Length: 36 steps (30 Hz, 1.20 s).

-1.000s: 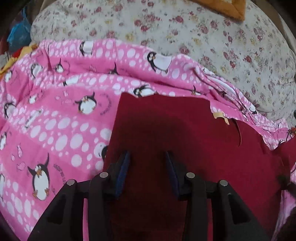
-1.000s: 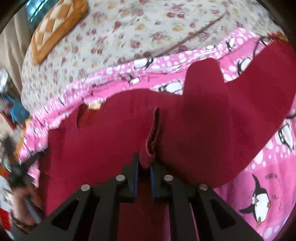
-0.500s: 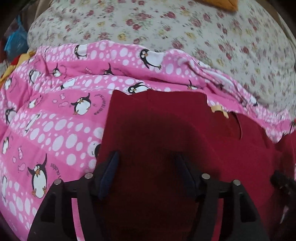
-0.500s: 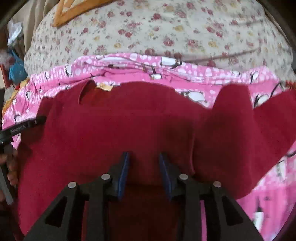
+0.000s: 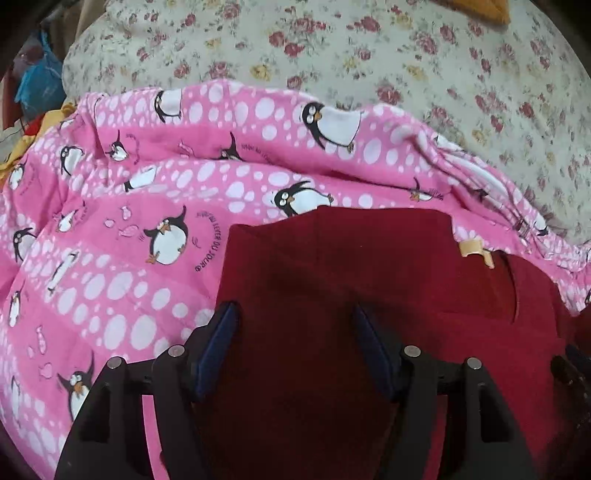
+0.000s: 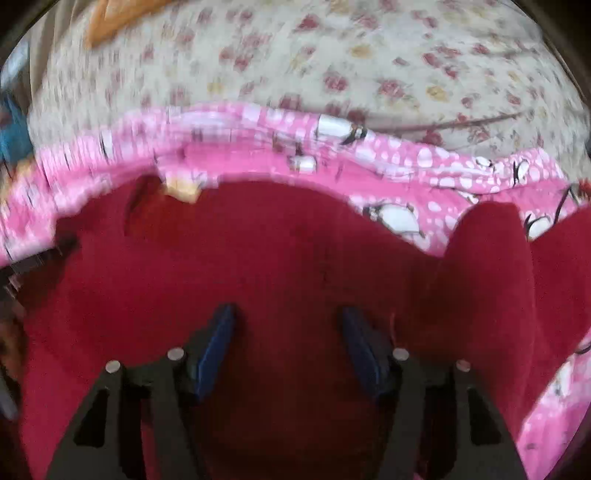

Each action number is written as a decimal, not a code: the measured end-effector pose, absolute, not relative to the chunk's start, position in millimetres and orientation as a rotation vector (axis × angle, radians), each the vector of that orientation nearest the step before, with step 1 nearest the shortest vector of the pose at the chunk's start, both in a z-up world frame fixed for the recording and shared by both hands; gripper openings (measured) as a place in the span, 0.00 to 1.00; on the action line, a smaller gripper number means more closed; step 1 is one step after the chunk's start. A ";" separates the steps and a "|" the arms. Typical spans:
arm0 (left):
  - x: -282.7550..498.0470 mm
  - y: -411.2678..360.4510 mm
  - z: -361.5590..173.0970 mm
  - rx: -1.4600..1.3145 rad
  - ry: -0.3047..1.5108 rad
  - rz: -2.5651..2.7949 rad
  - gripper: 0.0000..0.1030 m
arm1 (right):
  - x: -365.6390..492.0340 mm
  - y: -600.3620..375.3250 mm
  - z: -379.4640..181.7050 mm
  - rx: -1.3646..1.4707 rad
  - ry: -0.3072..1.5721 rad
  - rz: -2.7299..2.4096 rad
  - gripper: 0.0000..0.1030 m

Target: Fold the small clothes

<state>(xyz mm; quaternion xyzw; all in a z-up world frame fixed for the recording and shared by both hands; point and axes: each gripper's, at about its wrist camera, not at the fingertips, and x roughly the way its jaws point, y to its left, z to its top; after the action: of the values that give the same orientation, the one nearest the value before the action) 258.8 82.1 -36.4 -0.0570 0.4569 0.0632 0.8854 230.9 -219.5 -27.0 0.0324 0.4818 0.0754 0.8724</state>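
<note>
A small dark red garment point(image 5: 332, 266) lies spread on a pink penguin-print blanket point(image 5: 110, 258). A tan label point(image 5: 472, 251) marks its neck edge. My left gripper point(image 5: 293, 317) is open and empty, its blue-padded fingers point(image 5: 218, 343) hovering just over the garment's left part. In the right wrist view the garment point(image 6: 258, 258) fills the lower frame, with a sleeve point(image 6: 487, 266) sticking up at the right. My right gripper point(image 6: 286, 317) is open and empty over the garment's middle. This view is motion-blurred.
The pink blanket point(image 6: 258, 155) lies on a floral bedsheet point(image 5: 369, 55). An orange cushion point(image 5: 480, 11) sits at the far edge. Blue and yellow items point(image 5: 37, 81) lie at the far left.
My right gripper let go of a pinched fold of the garment and opened wide. My left gripper opened wider. The garment now lies flatter.
</note>
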 end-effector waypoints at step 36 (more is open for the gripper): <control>227.1 0.3 -29.6 -0.012 0.950 -0.141 0.60 | 226.9 -558.0 37.7 0.116 0.725 -0.192 0.47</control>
<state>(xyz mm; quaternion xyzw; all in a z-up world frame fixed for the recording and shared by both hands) 227.1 0.3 -29.6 -0.0057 0.4569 -0.0679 0.8869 226.9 -558.0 37.7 0.0566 0.3537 -0.0937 0.9289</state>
